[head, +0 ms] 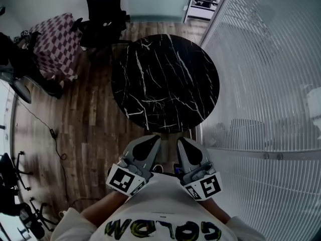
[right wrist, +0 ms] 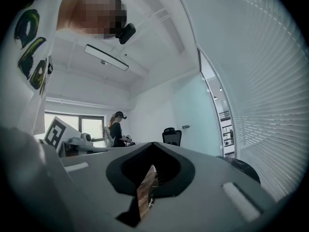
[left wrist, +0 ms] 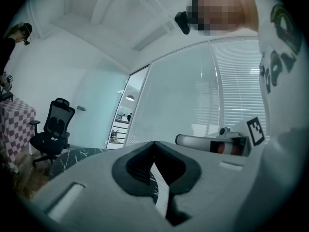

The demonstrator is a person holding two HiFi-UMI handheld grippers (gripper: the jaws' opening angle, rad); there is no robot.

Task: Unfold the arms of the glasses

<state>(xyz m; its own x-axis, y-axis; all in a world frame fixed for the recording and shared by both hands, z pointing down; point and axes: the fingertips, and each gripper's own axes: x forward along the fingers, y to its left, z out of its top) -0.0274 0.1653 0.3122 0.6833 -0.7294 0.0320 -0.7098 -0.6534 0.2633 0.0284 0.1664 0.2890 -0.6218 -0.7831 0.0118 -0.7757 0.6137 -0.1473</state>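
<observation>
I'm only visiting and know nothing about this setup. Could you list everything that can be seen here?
round table: one, black marble with white veins, centre
office chair: one, black, beyond the table
checked cloth: one, dark red and white, upper left
cable: one, black, on the wooden floor, left
blinds: white, along the right side
other person: one, dark clothes, far across the room
glasses: none in any view
shirt: one, white, printed
left gripper: grey, shut, by the chest
right gripper: grey, shut, beside it
</observation>
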